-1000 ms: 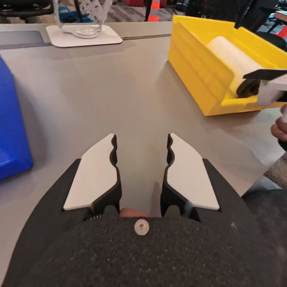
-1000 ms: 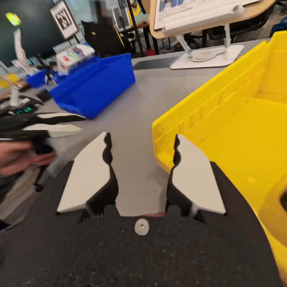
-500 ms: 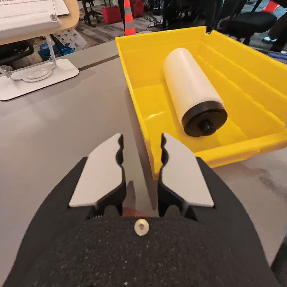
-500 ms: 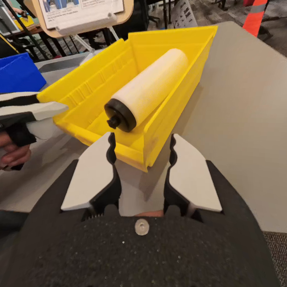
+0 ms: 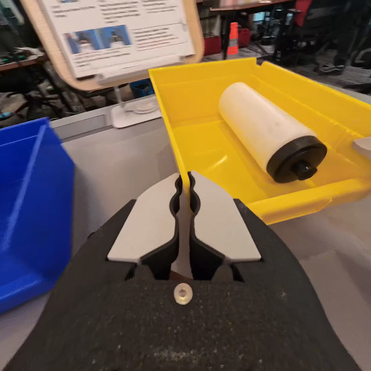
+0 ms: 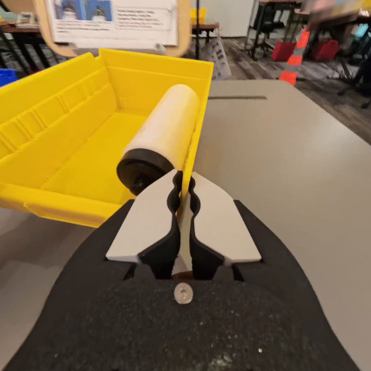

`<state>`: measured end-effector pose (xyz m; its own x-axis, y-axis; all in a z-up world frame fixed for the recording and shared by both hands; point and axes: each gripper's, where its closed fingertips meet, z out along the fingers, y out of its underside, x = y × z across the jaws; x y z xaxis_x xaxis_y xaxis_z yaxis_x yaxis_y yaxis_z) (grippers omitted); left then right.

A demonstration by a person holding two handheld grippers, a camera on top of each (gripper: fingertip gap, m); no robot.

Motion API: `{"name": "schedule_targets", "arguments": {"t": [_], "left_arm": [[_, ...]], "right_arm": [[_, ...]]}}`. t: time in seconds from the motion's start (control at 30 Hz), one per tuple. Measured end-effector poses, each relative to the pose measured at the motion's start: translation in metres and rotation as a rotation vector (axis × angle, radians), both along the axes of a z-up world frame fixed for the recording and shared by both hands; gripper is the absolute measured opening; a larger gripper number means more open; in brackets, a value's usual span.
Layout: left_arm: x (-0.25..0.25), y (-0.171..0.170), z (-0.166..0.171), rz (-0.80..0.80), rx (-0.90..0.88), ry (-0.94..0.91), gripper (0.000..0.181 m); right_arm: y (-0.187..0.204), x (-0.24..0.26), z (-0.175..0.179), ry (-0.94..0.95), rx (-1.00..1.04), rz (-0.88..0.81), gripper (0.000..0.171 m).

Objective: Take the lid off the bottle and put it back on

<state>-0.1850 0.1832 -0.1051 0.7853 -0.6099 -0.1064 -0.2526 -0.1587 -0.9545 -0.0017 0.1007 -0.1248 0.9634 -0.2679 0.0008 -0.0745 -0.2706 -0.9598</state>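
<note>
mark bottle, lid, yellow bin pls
bottle [image 5: 259, 120], left wrist view, middle of the white body.
lid [image 5: 295, 158], left wrist view, black end face.
yellow bin [image 6: 60, 204], right wrist view, outer front wall.

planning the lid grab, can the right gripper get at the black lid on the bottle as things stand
Probably not yet. The right gripper is nearly shut, its tips straddling the yellow bin side wall. The black lid sits just inside that wall, uncovered, on the lying bottle. It would likely need to lift over and open first.
</note>
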Motion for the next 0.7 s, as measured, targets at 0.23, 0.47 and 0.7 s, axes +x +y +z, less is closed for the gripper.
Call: {"name": "schedule_targets", "arguments": {"t": [0.23, 0.47, 0.7], "left_arm": [[-0.085, 0.041, -0.008, 0.210, -0.020, -0.022, 0.004], [-0.095, 0.040, -0.038, 0.202, -0.183, 0.023, 0.035], [-0.197, 0.003, 0.014, 0.324, -0.091, -0.066, 0.056]], "right_arm": [[0.078, -0.077, -0.002, -0.052, 0.022, 0.184, 0.005], [0.082, -0.099, -0.025, 0.067, -0.051, 0.307, 0.011], [0.006, -0.114, -0.011, 0.040, -0.020, 0.602, 0.042]]}}
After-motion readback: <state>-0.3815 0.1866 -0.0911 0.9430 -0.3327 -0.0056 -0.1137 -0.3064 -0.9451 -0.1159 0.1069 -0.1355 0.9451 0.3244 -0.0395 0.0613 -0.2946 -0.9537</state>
